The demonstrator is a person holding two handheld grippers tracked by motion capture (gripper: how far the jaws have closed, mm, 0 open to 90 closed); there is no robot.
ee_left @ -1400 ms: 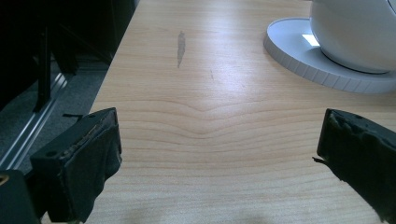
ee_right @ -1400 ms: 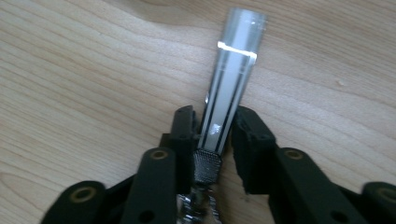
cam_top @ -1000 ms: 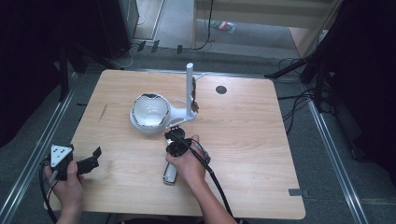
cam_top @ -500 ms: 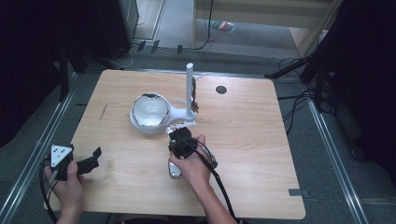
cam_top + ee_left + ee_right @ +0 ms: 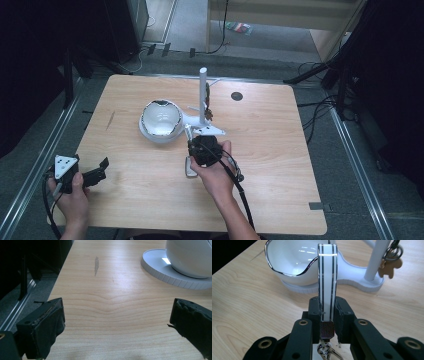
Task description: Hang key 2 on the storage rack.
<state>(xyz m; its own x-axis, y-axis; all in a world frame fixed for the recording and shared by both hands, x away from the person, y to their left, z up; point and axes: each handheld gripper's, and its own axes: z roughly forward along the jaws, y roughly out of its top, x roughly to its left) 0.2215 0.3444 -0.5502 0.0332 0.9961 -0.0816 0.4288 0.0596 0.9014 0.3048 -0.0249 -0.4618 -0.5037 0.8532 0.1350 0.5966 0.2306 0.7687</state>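
No brand or lettering I can read anywhere. My right gripper (image 5: 327,315) has its fingers (image 5: 315,312) clenched on a white strap (image 5: 327,277) with dark stripes, standing upright just in front of the white bowl (image 5: 292,260) on the stand (image 5: 364,282). The strap's lower end, mesh patch and metal clasp, is cut off at the frame bottom. A brown charm (image 5: 390,268) on the stand's post is partly cropped. My left gripper (image 5: 117,325) hangs with fingers released over bare worktop (image 5: 112,297), near its left edge.
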